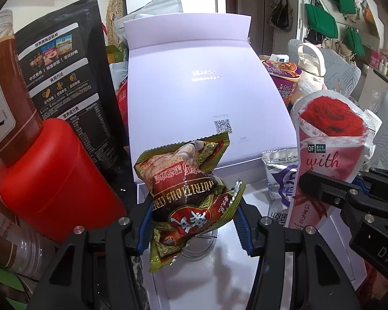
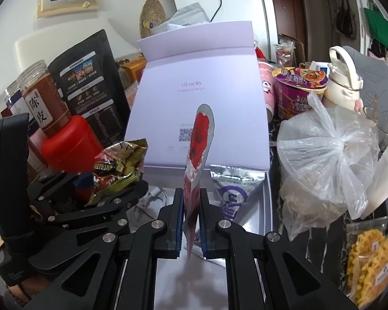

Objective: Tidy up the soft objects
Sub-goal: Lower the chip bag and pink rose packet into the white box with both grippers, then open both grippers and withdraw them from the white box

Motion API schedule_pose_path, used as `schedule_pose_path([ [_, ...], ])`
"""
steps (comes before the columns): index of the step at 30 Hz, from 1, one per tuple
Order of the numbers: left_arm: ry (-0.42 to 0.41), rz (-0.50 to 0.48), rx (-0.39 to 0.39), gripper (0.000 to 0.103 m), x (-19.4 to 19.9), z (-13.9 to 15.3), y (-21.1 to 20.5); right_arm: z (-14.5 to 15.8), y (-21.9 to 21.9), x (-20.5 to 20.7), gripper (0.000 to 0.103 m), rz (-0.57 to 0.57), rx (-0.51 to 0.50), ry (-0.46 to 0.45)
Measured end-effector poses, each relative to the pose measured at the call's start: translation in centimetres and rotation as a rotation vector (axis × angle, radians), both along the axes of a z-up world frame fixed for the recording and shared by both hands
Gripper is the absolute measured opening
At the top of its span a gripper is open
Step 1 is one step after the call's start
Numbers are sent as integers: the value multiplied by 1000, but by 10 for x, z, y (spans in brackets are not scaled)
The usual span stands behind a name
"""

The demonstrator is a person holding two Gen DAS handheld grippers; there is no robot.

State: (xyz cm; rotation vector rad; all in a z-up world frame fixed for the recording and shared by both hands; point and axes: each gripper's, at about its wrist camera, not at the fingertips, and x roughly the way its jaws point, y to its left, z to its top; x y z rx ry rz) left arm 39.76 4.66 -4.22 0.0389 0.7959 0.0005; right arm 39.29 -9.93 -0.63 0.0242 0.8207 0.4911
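Observation:
My left gripper (image 1: 194, 222) is shut on a crumpled green-and-red cereal packet (image 1: 188, 193) and holds it above the open white box (image 1: 214, 279). It also shows in the right wrist view (image 2: 116, 170). My right gripper (image 2: 191, 219) is shut on a thin pink-and-red rose packet (image 2: 200, 142), seen edge-on over the box; in the left wrist view it is face-on (image 1: 328, 155). A silver-and-purple packet (image 2: 235, 193) lies inside the box (image 2: 267, 206) at the back right. The box's lilac lid (image 2: 201, 90) stands open behind.
A red canister (image 1: 54, 186) with a brown jar (image 1: 7, 98) on top and a black pouch (image 1: 67, 82) stand left of the box. At the right are a knotted plastic bag (image 2: 328, 160), purple noodle cup (image 2: 297, 90), cream bottle (image 2: 344, 77) and yellow pasta bag (image 2: 370, 263).

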Motion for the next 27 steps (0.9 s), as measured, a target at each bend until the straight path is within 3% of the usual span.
schedule_pose_path([
  [9, 21, 16, 11, 54, 5, -5, 0, -11, 2, 6, 12, 7, -64, 41],
  [14, 51, 41, 12, 55, 10, -8, 2, -9, 2, 5, 34, -12, -95, 30],
  [16, 65, 49, 2, 56, 12, -9, 3, -7, 1, 4, 38, -23, -104, 23],
  [22, 81, 55, 4, 65, 14, -10, 4, -3, 0, 3, 40, -39, -126, 9],
  [27, 32, 57, 26, 71, 7, 0, 3, -1, 1, 2, 40, -42, -137, -1],
])
